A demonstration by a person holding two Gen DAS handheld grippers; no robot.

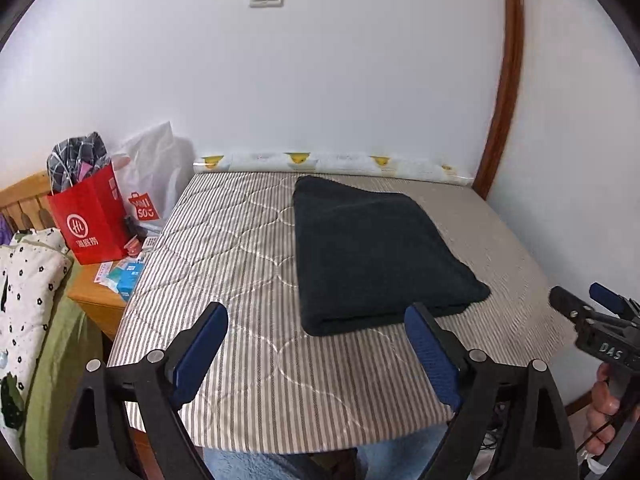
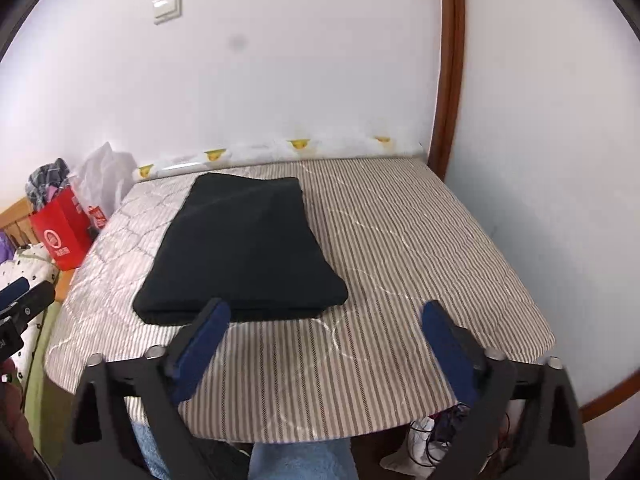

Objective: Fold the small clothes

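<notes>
A dark folded garment (image 1: 376, 256) lies flat as a neat rectangle on the striped table cover (image 1: 224, 264). It also shows in the right wrist view (image 2: 240, 252) on the cover (image 2: 420, 260). My left gripper (image 1: 316, 316) is open and empty, hovering just in front of the garment's near edge. My right gripper (image 2: 326, 312) is open and empty, in front of the garment's near right corner. The right gripper shows at the far right of the left wrist view (image 1: 588, 300). The left gripper's tip shows at the left edge of the right wrist view (image 2: 24, 296).
A red paper bag (image 1: 90, 220) stuffed with clothes and a white plastic bag (image 1: 150, 176) stand on a wooden side table (image 1: 96, 296) left of the table. A patterned roll (image 1: 332, 162) lies along the wall. A wooden door frame (image 1: 508, 92) is at the right.
</notes>
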